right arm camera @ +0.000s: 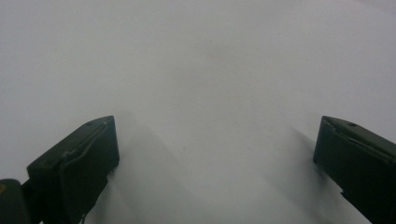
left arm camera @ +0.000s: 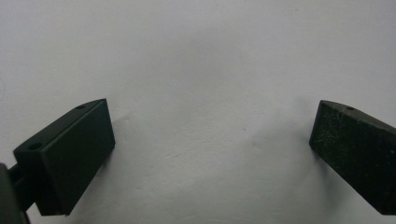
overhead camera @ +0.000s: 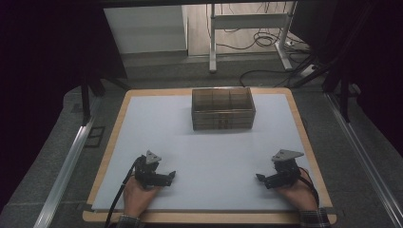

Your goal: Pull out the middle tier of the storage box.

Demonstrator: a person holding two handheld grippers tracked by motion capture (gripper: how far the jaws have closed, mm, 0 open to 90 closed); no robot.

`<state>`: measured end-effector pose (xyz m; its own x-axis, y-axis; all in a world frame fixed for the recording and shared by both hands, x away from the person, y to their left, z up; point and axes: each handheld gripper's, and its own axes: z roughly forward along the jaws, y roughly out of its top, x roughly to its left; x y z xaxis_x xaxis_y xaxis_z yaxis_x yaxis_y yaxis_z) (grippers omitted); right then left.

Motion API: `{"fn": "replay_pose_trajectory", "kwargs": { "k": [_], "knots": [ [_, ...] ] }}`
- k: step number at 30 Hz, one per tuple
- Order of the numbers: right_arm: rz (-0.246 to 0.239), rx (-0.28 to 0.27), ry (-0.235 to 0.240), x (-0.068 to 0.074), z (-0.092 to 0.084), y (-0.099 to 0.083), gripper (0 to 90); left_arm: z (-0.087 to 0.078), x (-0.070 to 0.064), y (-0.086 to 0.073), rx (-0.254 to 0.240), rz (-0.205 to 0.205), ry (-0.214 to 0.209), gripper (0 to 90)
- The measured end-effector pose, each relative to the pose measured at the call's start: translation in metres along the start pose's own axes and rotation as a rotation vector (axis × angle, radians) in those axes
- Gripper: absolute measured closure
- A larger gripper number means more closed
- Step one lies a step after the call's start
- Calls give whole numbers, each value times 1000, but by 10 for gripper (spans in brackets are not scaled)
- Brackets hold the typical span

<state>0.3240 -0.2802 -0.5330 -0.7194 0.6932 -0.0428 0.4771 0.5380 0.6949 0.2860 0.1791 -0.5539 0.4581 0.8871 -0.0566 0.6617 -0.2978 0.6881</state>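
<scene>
Well apart from both grippers, a clear, ribbed plastic box (overhead camera: 222,109) sits on the matte white surface (overhead camera: 209,156); left fingers (left arm camera: 70,158) and right fingers (right arm camera: 74,163) spread wide, empty.

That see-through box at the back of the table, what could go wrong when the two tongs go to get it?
The box sits far from both tongs, the left tongs and the right tongs, which rest open near the front edge, so it is a long reach. Its clear walls look smooth, so the tongs might slip. It seems to be several layers stacked, with compartments on top; gripping just the top layer, or tilting it, might pull the layers apart or spill whatever is inside.
</scene>
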Motion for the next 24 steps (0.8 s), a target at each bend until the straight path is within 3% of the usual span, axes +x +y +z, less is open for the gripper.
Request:
{"fn": "replay_pose_trajectory", "kwargs": {
  "k": [24],
  "knots": [
    [1, 0, -1, 0, 0, 0, 3, 0, 0, 0, -4, -1, -1, 1]
  ]
}}
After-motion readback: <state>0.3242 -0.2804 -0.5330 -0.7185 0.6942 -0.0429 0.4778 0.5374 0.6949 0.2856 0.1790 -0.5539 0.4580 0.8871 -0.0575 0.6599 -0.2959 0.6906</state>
